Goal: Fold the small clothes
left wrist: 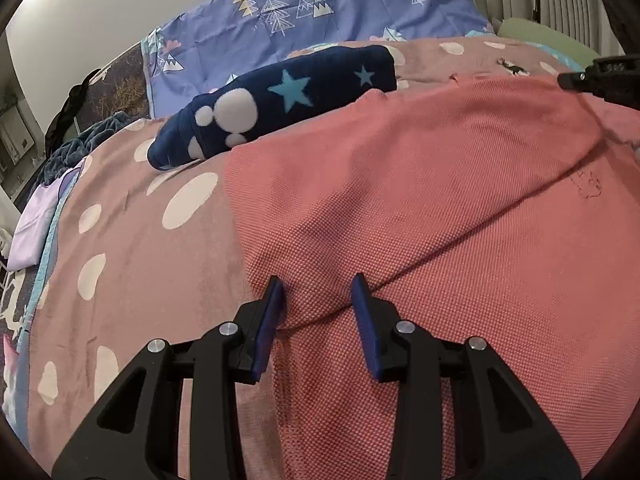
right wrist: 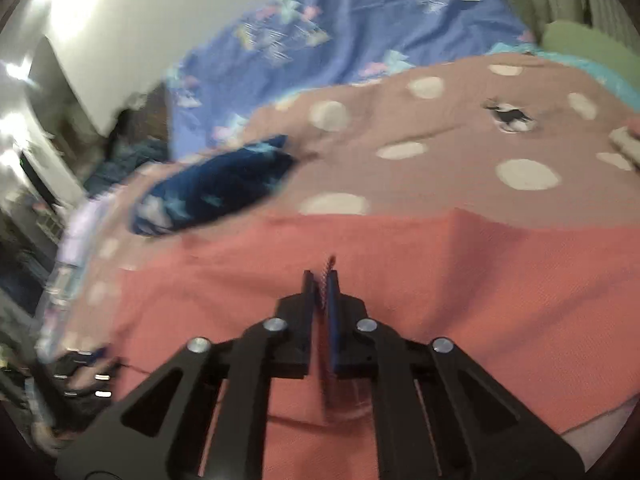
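your left gripper [left wrist: 318, 286] sits low over the near part of the pink garment [left wrist: 420, 208], its jaws parted, with a raised ridge of the cloth between the blue pads [left wrist: 362, 312]; the pads do not appear to press it yet, so count that side as released. your right gripper [right wrist: 323, 280] is clenched on a thin pinch of the same garment, the weave showing between the pads. the right wrist view is blurred, so how deep that pinch runs cannot be told. the garment lies spread on the spotted blanket [left wrist: 132, 216] of the bed. beyond it, a folded navy piece with stars [left wrist: 276, 104] rests against the garment's far edge, with the blue tree-print sheet [left wrist: 320, 12] behind.

risks, as judged: a shallow right pinch may slip once you lift. the left jaws may catch one layer only, or take the blanket beneath as well. uneven lifting would skew the fold, and a wide sweep could disturb the navy piece.
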`<state>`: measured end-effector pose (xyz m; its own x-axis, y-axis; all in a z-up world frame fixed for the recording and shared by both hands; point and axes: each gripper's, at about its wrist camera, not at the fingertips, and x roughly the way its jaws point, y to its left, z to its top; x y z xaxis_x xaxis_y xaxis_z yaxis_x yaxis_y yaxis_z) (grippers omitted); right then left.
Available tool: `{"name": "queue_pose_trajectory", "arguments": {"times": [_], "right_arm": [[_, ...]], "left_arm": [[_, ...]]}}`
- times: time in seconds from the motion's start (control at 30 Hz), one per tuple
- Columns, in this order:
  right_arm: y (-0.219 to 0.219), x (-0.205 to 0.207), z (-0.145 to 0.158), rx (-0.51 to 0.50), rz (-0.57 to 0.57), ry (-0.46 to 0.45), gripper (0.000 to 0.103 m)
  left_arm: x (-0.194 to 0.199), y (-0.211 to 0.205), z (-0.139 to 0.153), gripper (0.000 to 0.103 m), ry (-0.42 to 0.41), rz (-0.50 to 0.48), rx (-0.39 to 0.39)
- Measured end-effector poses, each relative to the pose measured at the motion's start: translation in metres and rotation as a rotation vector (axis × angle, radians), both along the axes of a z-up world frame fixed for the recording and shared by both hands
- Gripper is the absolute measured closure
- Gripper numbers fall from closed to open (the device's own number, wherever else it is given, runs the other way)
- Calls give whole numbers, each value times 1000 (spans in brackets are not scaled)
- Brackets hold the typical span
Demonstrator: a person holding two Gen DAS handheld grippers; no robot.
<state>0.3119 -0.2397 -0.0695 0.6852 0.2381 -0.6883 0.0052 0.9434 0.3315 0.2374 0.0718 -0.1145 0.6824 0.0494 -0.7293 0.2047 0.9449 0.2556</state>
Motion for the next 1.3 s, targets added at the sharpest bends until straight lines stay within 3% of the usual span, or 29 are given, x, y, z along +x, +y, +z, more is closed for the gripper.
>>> {"name": "queue_pose_trajectory", "arguments": {"times": [0.07, 0.13, 0.27, 0.3, 0.37, 0.4, 0.47, 0.53, 0.6, 0.67, 0.77, 0.9, 0.97, 1.0, 1.13, 1.2, 1.27, 1.3], "right_arm": [[-8, 6, -16, 21, -16, 82, 90], [-15, -4, -16, 86, -29, 61, 90], [5, -33, -2, 44, 95, -6, 90], [12, -36, -2, 38, 137, 2, 90], [23, -30, -19, -23, 150, 102, 93], [25, -26, -33, -57, 134, 141, 101], [22, -32, -34, -42, 104, 113, 101], [19, -46, -23, -9, 87, 79, 95], [6, -69, -10, 23, 76, 21, 83], [-18, -93, 2, 18, 21, -36, 75], [-81, -128, 11, 52, -157, -75, 68], [-180, -176, 6, 249, -434, -84, 66], [-217, -199, -5, 355, -540, -71, 64], [-229, -206, -9, 389, -574, -65, 61], [-255, -207, -28, 571, -611, -97, 52], [-261, -199, -28, 595, -629, -135, 45], [-269, -187, -29, 609, -697, -160, 50], [-271, -183, -29, 612, -739, -170, 63]], "left_arm": [[-1, -3, -1, 64, -3, 0, 24], [-2, -4, -2, 63, -3, 2, 35], [0, -2, -3, 61, 1, 11, 34], [-1, -2, -3, 60, 1, 11, 33], [-1, -2, -3, 60, -1, 11, 34], [-1, -2, -3, 60, -3, 11, 34], [-2, -3, -2, 60, -10, 12, 41], [-6, -4, 2, 64, -29, 15, 45], [-13, -4, 12, 73, -39, 22, -15], [-18, -10, 27, 77, -62, -4, -73], [-17, -36, 43, 77, -98, -69, -71], [0, -58, 38, 77, -96, -73, -93], [17, -65, 14, 77, -23, -51, -103], [24, -69, -1, 76, 25, -45, -85], [24, -72, -2, 75, 13, -43, -62], [24, -72, -3, 75, 13, -43, -64], [23, -72, -6, 75, 14, -43, -63], [23, -72, -7, 75, 14, -43, -66]]}}
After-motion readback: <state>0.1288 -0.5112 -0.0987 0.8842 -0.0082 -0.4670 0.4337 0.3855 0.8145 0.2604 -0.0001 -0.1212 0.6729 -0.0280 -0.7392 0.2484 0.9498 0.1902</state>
